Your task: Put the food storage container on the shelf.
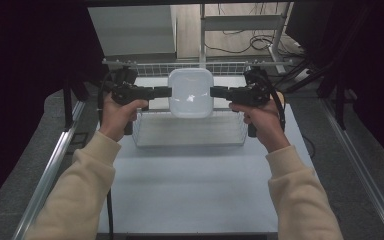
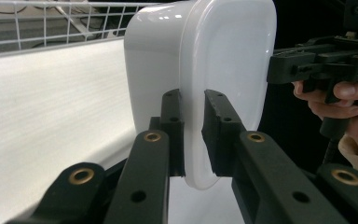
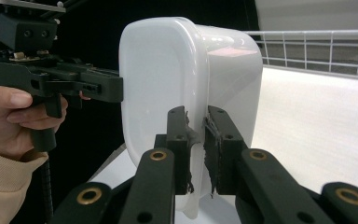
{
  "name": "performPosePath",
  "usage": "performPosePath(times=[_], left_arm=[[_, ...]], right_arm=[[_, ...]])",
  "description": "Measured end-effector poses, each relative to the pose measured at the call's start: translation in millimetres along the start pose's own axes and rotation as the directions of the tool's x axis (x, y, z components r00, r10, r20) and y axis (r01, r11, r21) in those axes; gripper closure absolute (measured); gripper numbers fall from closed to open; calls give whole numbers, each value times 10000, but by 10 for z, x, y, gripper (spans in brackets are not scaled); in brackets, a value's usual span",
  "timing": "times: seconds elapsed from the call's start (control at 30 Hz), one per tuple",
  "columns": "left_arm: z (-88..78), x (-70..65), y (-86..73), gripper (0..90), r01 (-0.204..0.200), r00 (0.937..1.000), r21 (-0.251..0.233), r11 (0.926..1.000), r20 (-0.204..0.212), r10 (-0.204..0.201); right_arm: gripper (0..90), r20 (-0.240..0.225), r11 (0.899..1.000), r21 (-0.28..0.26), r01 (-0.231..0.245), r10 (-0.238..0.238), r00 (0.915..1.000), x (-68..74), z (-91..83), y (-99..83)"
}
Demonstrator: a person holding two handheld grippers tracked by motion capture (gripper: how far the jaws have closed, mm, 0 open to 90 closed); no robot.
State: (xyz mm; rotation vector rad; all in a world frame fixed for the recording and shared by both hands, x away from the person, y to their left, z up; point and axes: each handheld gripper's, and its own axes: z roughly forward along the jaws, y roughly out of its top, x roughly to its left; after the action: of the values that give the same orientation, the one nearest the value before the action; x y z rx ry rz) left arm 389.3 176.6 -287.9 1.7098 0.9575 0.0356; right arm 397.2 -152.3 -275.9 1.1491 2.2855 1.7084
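We hold the white tub (image 1: pixel 191 92) by its rim above the wire basket (image 1: pixel 190 131) — left gripper (image 1: pixel 169 92) pinching one edge, right gripper (image 1: pixel 212 92) the opposite. To carry it well, we should keep both hands level and moving together, so neither grip slips. Beneath lies a pale table (image 1: pixel 195 185) — dark curtains (image 1: pixel 25 75) hang around.

- High view: fixed above person's side, looks fwd and down over table (image 1: pixel 190 185).
- Left gripper view: close, along its jaws, from container's (image 2: pixel 205 70) left rim.
- Right gripper view: close, opposite rim.
- All share container, wire basket (image 1: pixel 190 131).
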Motion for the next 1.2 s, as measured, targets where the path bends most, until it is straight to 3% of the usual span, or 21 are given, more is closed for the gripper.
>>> performPosePath(times=[0.23,0.5,0.73,0.83,0.97,1.0,1.03,1.2], left_arm=[[67,172,140,790,423,9991,159,9990,63,-424],[182,398,204,790,1009,9949,512,9936,-67,-1007],[264,572,221,783,1866,9822,362,9818,172,-1873],[329,639,222,763,2031,9786,631,9771,206,-2047],[383,730,218,740,2726,9610,547,9606,332,-2746],[396,745,224,740,3012,9522,536,9520,366,-3033],[404,750,229,740,3156,9476,527,9474,351,-3176],[458,813,241,721,3744,9260,412,9263,358,-3759]], right_arm=[[804,-18,9996,44,-264,264,9996,-122,108,147],[797,95,9947,507,-896,892,9960,-324,345,223],[782,20,9831,692,-1695,1698,9855,-452,454,261],[752,172,9751,868,-2042,2035,9789,-501,505,287],[732,333,9563,921,-2774,2755,9607,-580,576,296],[729,320,9524,886,-2918,2900,9565,-598,586,296],[722,329,9476,864,-3076,3059,9515,-624,601,298],[690,513,9384,754,-3372,3341,9412,-686,671,290]])
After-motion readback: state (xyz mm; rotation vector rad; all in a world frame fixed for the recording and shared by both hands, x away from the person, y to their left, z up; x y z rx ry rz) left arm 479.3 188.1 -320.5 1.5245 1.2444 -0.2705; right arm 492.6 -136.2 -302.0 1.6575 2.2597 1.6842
